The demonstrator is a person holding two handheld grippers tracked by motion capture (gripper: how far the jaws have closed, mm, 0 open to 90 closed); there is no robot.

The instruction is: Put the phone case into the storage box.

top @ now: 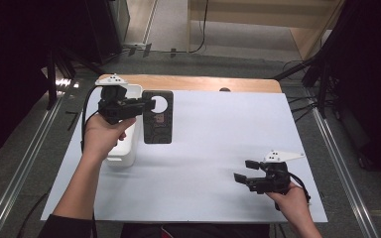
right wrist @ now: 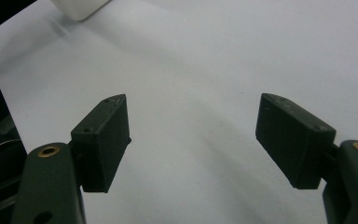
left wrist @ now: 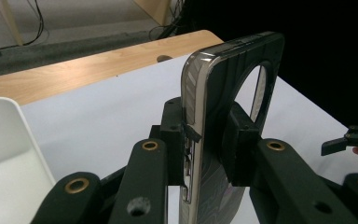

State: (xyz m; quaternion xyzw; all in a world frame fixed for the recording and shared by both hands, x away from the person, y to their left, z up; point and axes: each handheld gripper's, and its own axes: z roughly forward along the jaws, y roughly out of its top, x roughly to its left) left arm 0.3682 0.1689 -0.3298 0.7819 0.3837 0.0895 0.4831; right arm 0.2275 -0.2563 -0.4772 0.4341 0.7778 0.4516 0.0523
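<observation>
A black phone case (top: 158,124) with a round camera hole hangs flat above the white table sheet, left of centre. My left gripper (top: 149,104) is shut on its upper left edge. In the left gripper view the phone case (left wrist: 230,88) stands edge-on, and the left gripper (left wrist: 207,140) has both pads pressed against its faces. My right gripper (top: 244,170) is held low near the front right of the table, open, with nothing between its jaws. In the right gripper view the right gripper (right wrist: 193,135) has its jaws wide apart over bare white sheet.
A white plastic bin (top: 125,151) stands at the left under my left hand, also seen as the bin (left wrist: 9,154) and a corner of the bin (right wrist: 79,7). The white sheet (top: 218,134) covers a wooden table (top: 203,83). Metal rails and floor lie beyond both sides.
</observation>
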